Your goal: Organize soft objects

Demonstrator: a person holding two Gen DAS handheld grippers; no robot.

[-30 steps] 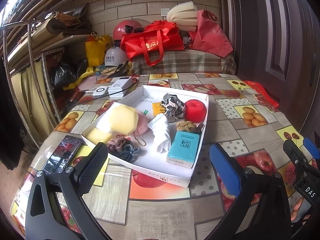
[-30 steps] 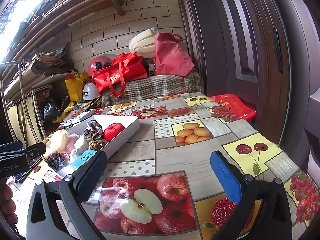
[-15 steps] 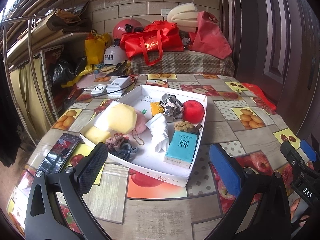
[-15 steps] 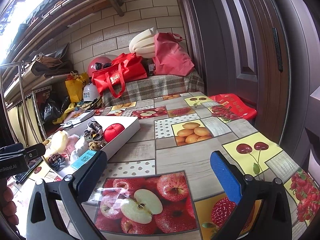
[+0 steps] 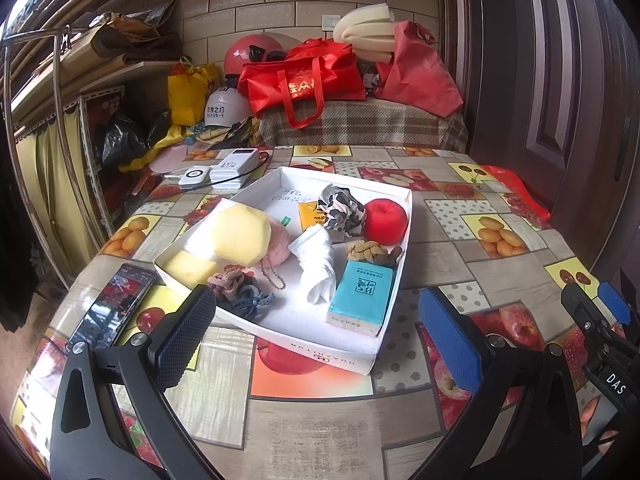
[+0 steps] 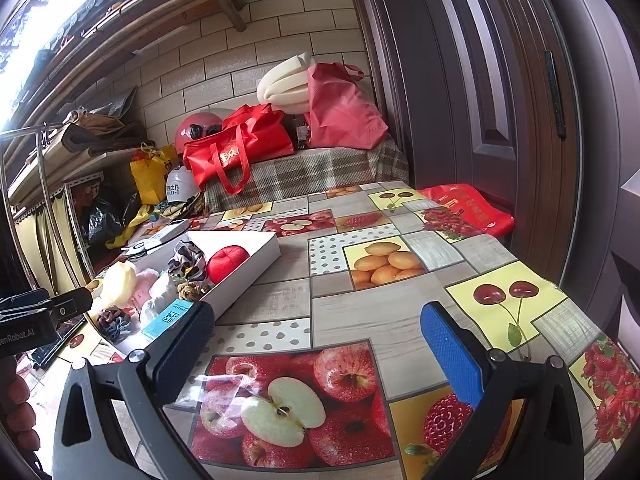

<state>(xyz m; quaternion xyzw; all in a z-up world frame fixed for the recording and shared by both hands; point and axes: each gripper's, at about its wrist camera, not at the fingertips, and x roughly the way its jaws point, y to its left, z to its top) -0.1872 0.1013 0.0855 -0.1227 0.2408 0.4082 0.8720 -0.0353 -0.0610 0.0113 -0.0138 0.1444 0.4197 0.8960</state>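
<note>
Left gripper point(image 5: 316, 328) has eased slightly toward the tray point(image 5: 320, 346).

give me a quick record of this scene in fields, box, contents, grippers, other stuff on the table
box: white tray on the fruit-print table
contents: red ball, teal pack, yellow sponge, white cloth, scrunchies
left gripper: open, empty, facing the tray
right gripper: open, empty, over bare table right of the tray
other: phone left of the tray, power bank behind it
</note>
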